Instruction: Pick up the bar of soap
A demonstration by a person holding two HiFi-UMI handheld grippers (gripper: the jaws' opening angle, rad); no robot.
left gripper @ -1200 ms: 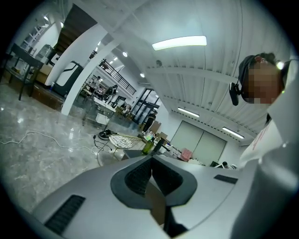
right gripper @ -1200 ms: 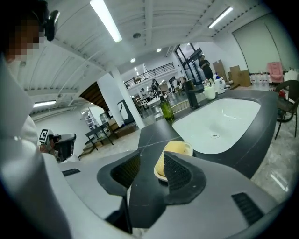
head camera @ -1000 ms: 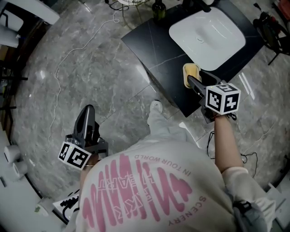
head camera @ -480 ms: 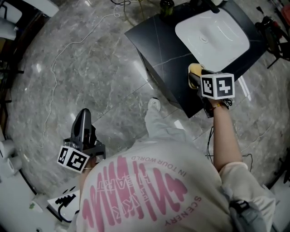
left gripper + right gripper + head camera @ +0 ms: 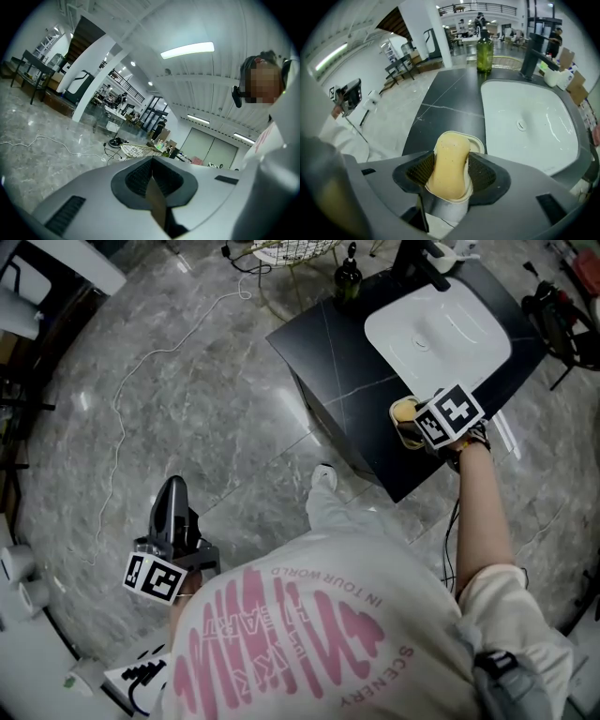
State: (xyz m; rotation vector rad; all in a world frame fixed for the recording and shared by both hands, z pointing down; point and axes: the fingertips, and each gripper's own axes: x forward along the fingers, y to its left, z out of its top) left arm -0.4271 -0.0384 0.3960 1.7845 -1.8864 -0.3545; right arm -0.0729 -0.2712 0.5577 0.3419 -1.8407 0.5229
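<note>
The right claw (image 5: 449,174) presses its pads on both sides of the soap (image 5: 450,159), which rests on its dish (image 5: 481,143) at the near edge of the counter (image 5: 440,112), beside the sink (image 5: 525,117). Lift straight up with a firm grip, so the dish stays down. The left claw (image 5: 152,180) is closed and empty. One soap, one dish, one sink, one bottle (image 5: 484,51), two claws.

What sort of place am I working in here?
Probably a mock washroom station in a large open hall: a white basin set in a freestanding black counter, a green bottle, grey stone floor.
</note>
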